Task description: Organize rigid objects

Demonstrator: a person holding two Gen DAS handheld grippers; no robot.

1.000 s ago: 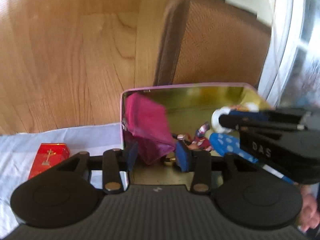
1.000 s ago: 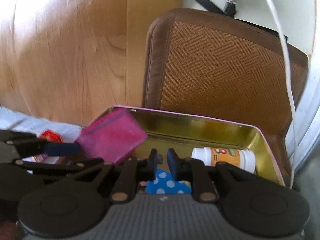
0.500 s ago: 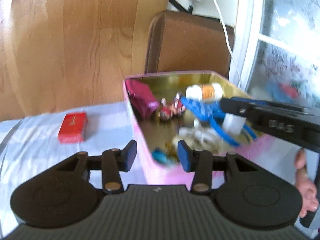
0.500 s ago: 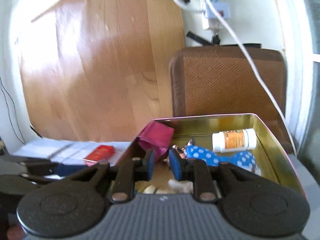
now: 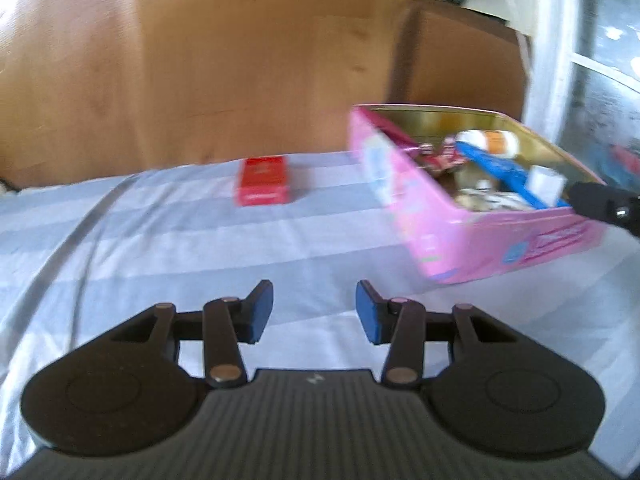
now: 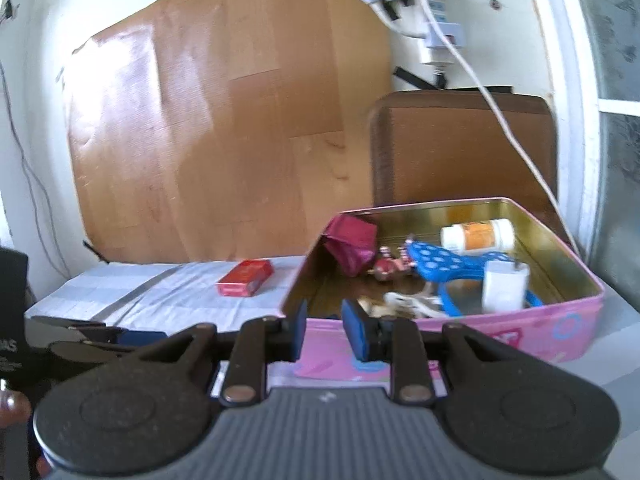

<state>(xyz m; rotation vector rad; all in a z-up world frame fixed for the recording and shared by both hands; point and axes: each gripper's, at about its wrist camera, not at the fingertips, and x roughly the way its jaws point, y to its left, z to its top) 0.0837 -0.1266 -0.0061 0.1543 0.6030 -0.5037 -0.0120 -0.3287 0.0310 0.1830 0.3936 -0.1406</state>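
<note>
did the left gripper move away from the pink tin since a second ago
Yes. The left gripper has pulled back and left: the pink tin now sits ahead on its right, with the red box ahead.

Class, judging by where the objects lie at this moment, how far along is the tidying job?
Mostly done: the magenta pouch, pill bottle, blue polka-dot piece and white box lie inside the pink tin. Nothing is in hand: left gripper and right gripper are both open and empty. Left: the red box lies on the striped cloth.
</note>
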